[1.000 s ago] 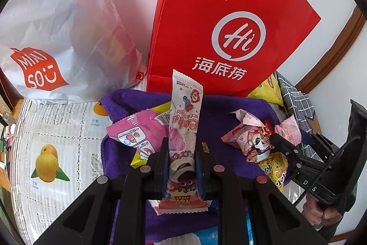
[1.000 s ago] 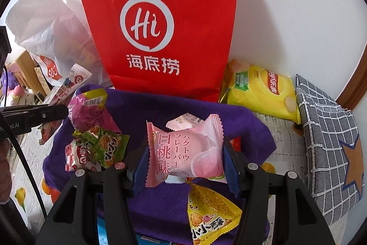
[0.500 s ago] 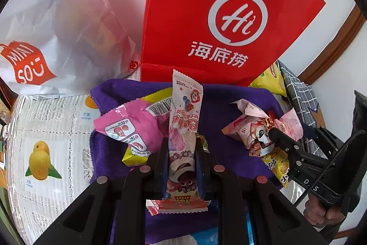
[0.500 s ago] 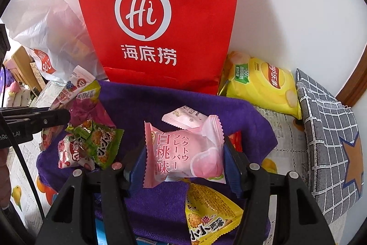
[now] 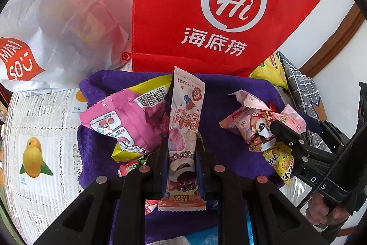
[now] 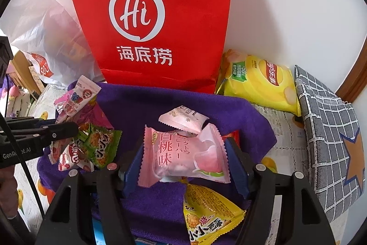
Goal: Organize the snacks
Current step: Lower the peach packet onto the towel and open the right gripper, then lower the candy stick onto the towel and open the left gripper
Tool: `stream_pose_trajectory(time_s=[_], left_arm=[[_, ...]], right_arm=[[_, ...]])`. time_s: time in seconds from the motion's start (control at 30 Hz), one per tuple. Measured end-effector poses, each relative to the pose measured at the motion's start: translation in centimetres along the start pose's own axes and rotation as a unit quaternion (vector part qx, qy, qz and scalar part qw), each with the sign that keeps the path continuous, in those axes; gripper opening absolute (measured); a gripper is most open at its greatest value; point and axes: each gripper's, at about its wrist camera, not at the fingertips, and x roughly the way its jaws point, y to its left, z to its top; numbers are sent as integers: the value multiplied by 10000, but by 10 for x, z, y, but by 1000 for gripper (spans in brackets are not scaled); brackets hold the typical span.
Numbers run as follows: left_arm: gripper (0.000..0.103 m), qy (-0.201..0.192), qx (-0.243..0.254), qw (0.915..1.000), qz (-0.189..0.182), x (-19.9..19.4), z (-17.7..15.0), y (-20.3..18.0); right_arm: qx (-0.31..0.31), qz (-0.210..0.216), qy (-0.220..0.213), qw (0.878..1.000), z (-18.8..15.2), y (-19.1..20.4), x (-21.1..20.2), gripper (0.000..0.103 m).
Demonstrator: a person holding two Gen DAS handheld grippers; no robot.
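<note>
**Both hands loaded over the purple cloth**

Right now each pair of tongs has a snack between its jaws above the purple cloth (image 5: 229,93) spread on the desk (image 5: 45,121). The left tongs (image 5: 181,153) are squeezed nearly shut on a long, thin pink stick packet (image 5: 185,121), gripped low so that most of the wrapper stands up past the tips. That suits so narrow a thing: held by its flat sides, it cannot swing about. Beneath it lie a puffy pink bag (image 5: 121,121) and some green packets (image 6: 98,146), so I take this corner of the cloth to be where these snacks are being gathered.

The right tongs (image 6: 183,157) are a different story. Their jaws have just been widening, and the pink peach-flavour packet (image 6: 183,153) sits between them, tipped a little, with the blue pads standing away from its crimped ends. To my eye this is a release: the packet looks to be let go onto the right side of the cloth, beside a small pale wrapper (image 6: 183,118) and above a yellow triangular packet (image 6: 211,215).

Behind the cloth stands a tall red paper bag (image 6: 156,15), with a white plastic bag (image 5: 57,22) to one side and a yellow crisp bag (image 6: 259,82) to the other.
</note>
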Motion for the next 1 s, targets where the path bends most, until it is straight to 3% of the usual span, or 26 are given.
stream_pose_trajectory(time_s=[0.13, 0.5, 0.67, 1.0], left_arm=[[19, 15, 47, 10000, 18, 3, 0, -4], [26, 67, 125, 9999, -60, 4, -1, -11], [42, -63, 225, 9997, -69, -2, 0, -16], [55, -212, 270, 9994, -23, -17, 1, -17]], right_arm=[[44, 20, -48, 10000, 1, 0, -3, 75], [163, 112, -254, 9995, 4, -4, -17, 75], [216, 117, -310, 9992, 6, -6, -21, 75], [177, 58, -414, 9990, 7, -3, -32, 75]])
